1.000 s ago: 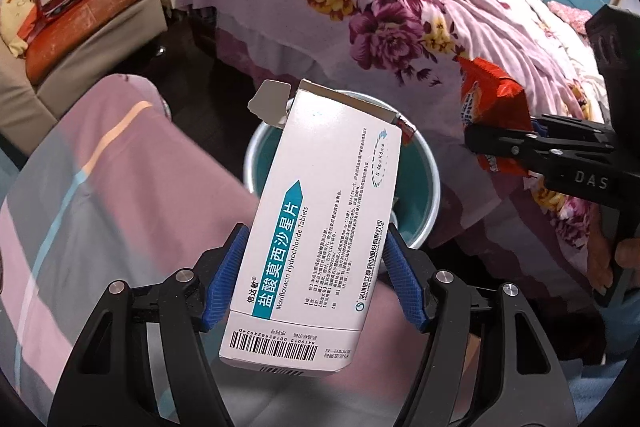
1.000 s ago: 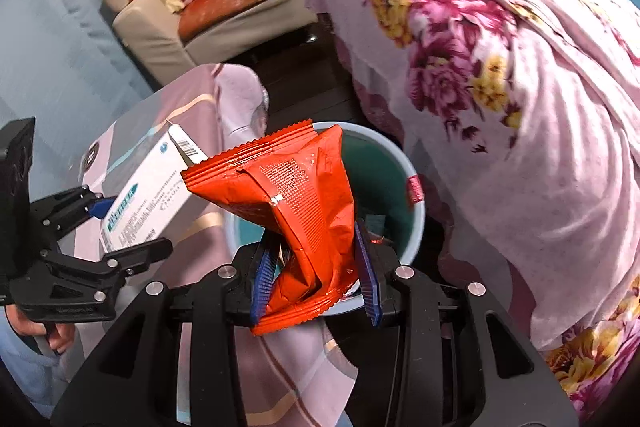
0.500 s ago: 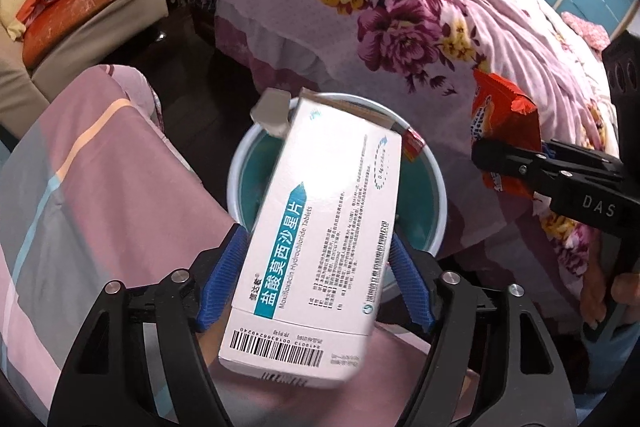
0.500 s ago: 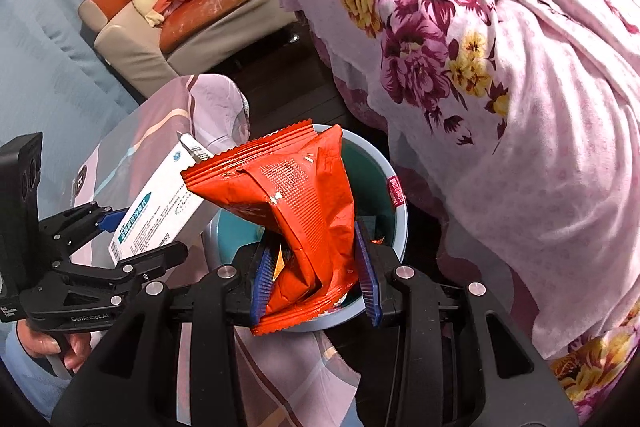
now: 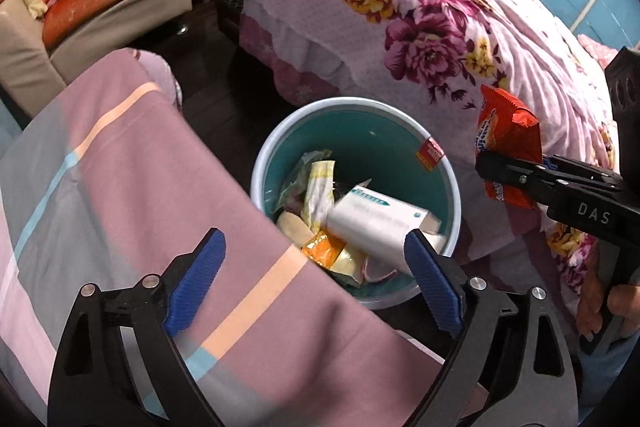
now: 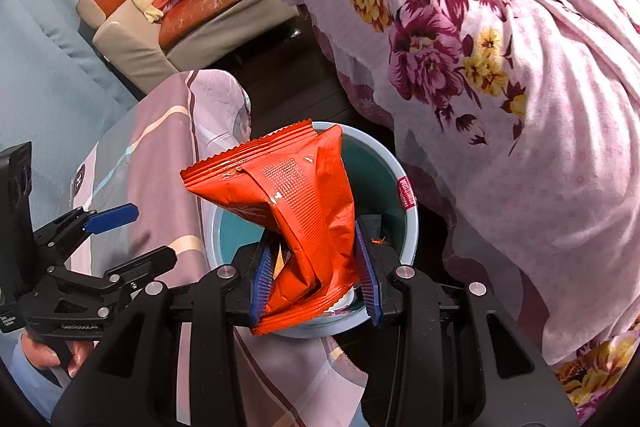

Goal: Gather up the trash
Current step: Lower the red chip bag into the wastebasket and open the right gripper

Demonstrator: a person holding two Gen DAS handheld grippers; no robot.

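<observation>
Trash: one white medicine box (image 5: 376, 217) in one teal bin (image 5: 384, 143), left gripper (image 5: 316, 267) opening, empty, right gripper (image 6: 314, 263) clamping one orange wrapper (image 6: 296, 219)

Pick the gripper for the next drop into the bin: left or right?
Right. The right gripper is shut on the orange snack bag, directly over the bin. The left gripper is opening with nothing between its fingers; the white box already lies in the bin.

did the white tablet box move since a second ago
Yes. The white tablet box was between the left gripper's fingers, above the teal bin; now it lies inside that bin on the other trash, and the fingers are opening with nothing between them.
</observation>
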